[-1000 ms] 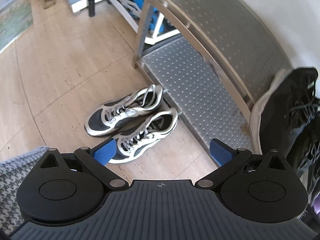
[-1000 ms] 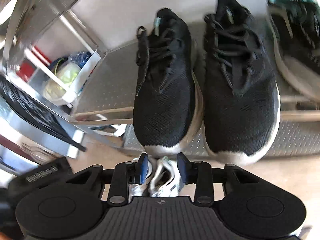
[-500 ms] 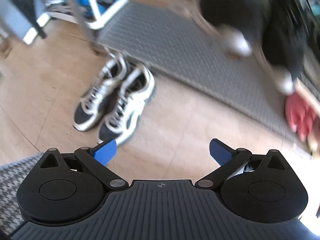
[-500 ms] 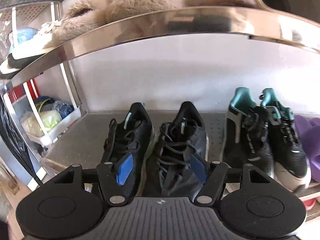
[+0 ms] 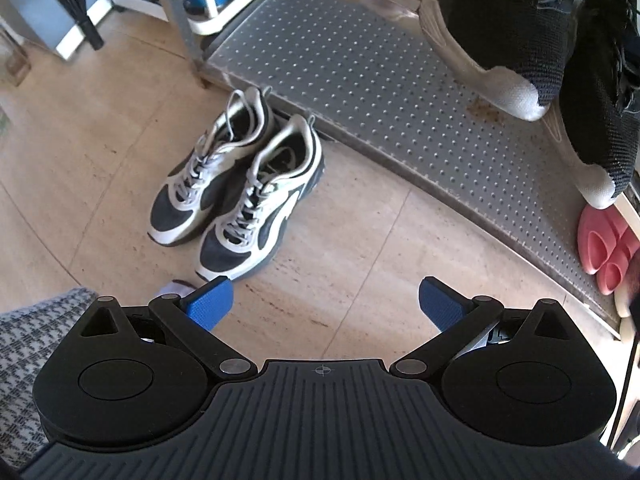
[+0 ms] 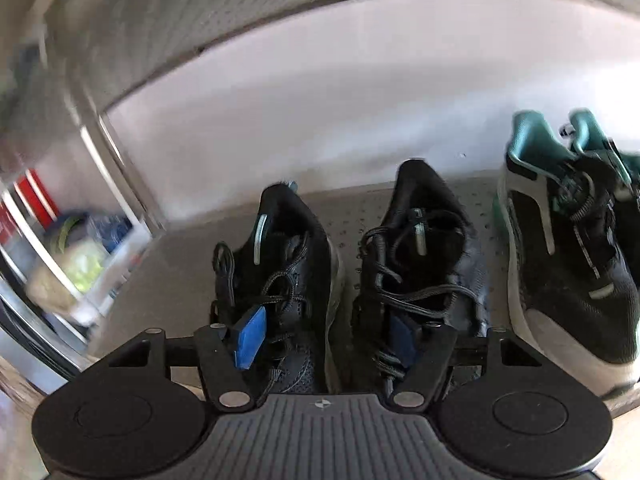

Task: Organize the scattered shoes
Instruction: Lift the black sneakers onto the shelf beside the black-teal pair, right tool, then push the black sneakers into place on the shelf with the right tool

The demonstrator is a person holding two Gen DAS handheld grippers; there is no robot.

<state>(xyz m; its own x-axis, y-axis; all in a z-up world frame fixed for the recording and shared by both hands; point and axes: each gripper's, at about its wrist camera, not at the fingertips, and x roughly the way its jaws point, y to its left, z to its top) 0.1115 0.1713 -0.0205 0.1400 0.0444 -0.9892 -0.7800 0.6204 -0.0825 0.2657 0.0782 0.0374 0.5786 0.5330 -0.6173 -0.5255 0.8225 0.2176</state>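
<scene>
Left gripper [image 5: 324,300] is held spread wide above the floor [image 5: 80,128]; white sneakers [image 5: 240,188] are seen at 11 o'clock. Right gripper [image 6: 326,330] is parted over black shoes [image 6: 288,276] on the shelf [image 6: 176,276]. No writing can be read.

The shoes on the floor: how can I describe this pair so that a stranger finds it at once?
Start at the metal shoe rack and look down to the tiled floor in front of its lowest shelf. There the white and navy sneakers stand side by side, heels toward the rack. Unlike the black sneakers and the pink slippers, they are not on a shelf.
</scene>
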